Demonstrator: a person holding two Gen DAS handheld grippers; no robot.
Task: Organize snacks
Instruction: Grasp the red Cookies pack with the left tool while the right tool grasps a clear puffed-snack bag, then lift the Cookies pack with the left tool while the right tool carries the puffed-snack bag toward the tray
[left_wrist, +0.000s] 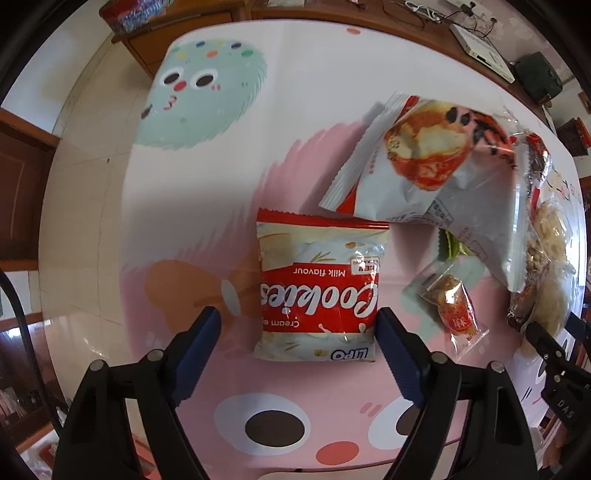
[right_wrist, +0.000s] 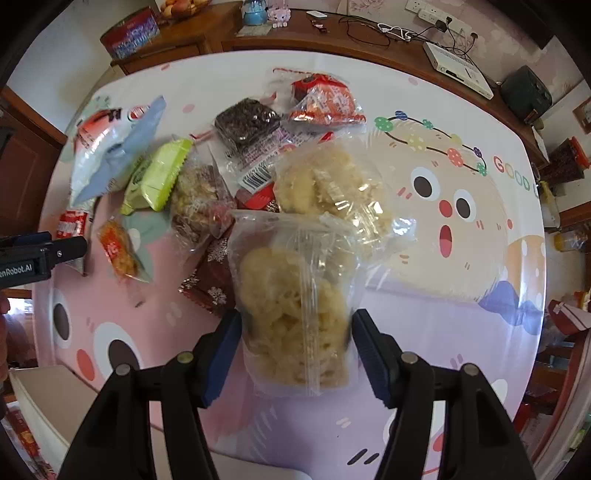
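**Two packets bracketed, neither yet gripped**

Left gripper (left_wrist: 297, 332) is held pointing down over the Lipo cookies packet (left_wrist: 319, 288), its blue pads spread to either side of the packet's lower half; the right pad appears to touch the packet's edge, while a clear gap is seen at the left pad. Right gripper (right_wrist: 295, 339) is set likewise around a clear bag of pale crisps (right_wrist: 295, 314), with the pads just beside the bag and no squeeze visible, so both are judged open.

For a good grasp, each packet should be pinched across its filled middle, gently, since cookies and crisps are easily crushed. The clear bag is slippery and overlapped at its top by a second bag of crisps (right_wrist: 332, 188), so a straight lift is advised.

Free tablecloth (left_wrist: 207, 122) is available left of the cookies, well apart from the table edge. A small orange sachet (left_wrist: 454, 314) lies near the cookies on the right.
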